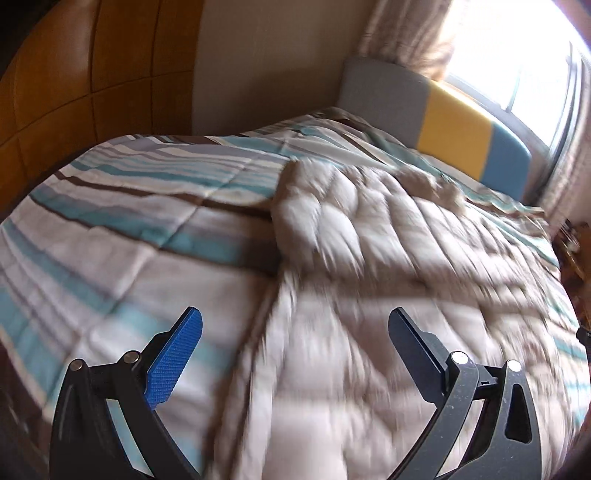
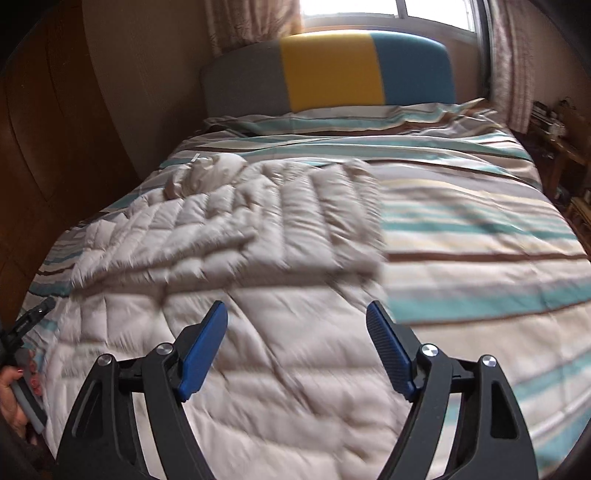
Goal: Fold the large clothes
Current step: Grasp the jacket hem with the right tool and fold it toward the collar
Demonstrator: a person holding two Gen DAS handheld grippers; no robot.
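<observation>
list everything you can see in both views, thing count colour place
puffer coat: one, beige quilted, spread on the bed's left half in the right wrist view, one part folded over
bedspread: one, striped teal, brown and white, covering the bed
pillow: one, same stripes, at the headboard
headboard: one, grey, yellow and blue panels, under the window
curtains: patterned pale, both sides of the window
wardrobe: wooden, brown, beside the bed
side furniture: wooden, cluttered, contents too blurred to name
left gripper: one, black with blue pads, open above the coat
right gripper: one, same build, open, nothing between its pads
hand: one, holding the left gripper's handle
</observation>
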